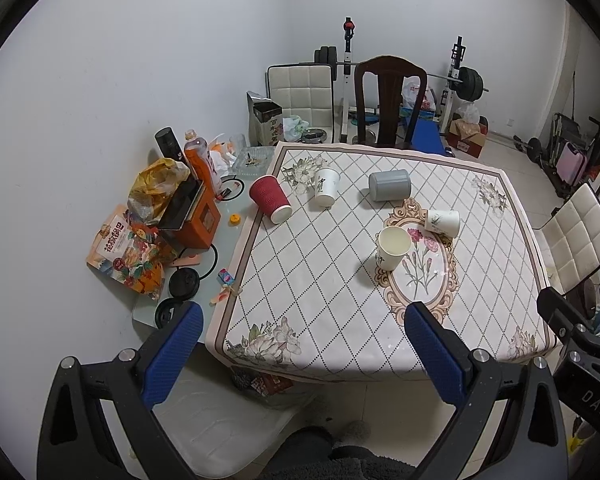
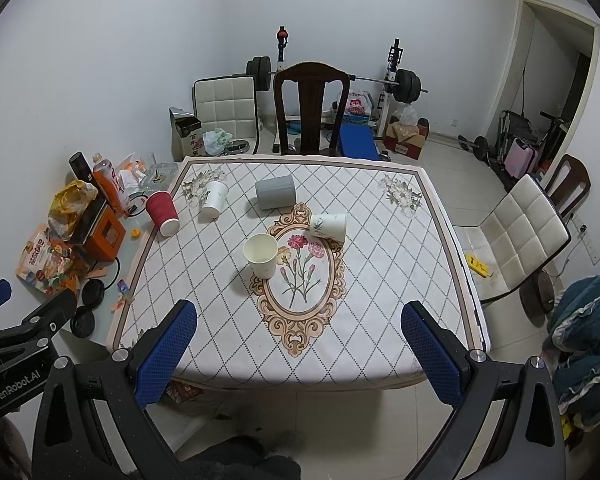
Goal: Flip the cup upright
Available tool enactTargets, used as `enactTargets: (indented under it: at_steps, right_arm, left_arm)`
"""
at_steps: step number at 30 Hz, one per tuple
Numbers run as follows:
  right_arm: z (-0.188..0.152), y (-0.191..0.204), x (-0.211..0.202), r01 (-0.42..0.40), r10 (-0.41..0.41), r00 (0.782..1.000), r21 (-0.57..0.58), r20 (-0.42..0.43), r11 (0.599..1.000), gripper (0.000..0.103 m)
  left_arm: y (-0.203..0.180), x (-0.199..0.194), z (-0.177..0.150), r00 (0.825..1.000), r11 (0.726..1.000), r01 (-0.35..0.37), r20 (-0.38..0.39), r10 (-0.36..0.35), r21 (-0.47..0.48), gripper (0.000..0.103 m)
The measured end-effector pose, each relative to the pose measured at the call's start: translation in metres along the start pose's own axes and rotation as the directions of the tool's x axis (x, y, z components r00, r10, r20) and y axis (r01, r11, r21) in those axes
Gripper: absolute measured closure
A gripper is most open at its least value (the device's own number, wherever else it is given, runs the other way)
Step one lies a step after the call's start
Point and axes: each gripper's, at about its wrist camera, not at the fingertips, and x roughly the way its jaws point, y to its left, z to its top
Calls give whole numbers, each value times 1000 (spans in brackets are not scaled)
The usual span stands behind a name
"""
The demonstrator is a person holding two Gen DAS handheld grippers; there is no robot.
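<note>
One white paper cup (image 1: 393,247) (image 2: 261,255) stands upright near the middle of the table. Four cups lie on their sides: a white one (image 1: 443,221) (image 2: 329,225) on the flower medallion, a grey one (image 1: 389,185) (image 2: 275,191), a white one (image 1: 326,186) (image 2: 214,198) at the back left and a red ribbed one (image 1: 270,199) (image 2: 163,213) at the left edge. My left gripper (image 1: 304,328) is open and empty, held before the table's near edge. My right gripper (image 2: 300,326) is open and empty over the near edge.
The table carries a patterned cloth (image 1: 320,280) (image 2: 380,280). Its left strip holds snack bags (image 1: 126,252), an orange box (image 1: 196,220), bottles and black lids. A dark wooden chair (image 2: 310,108) stands behind, a white chair (image 2: 516,236) at the right, a barbell rack behind.
</note>
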Motion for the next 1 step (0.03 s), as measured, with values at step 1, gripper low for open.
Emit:
enactTargets:
  at_steps: [1]
  right_arm:
    - [0,0,1,0,0,1000,-1,-1,1000,0]
  left_arm:
    - [-1,1,0,1000,1000,3,-3,-3,-2,0]
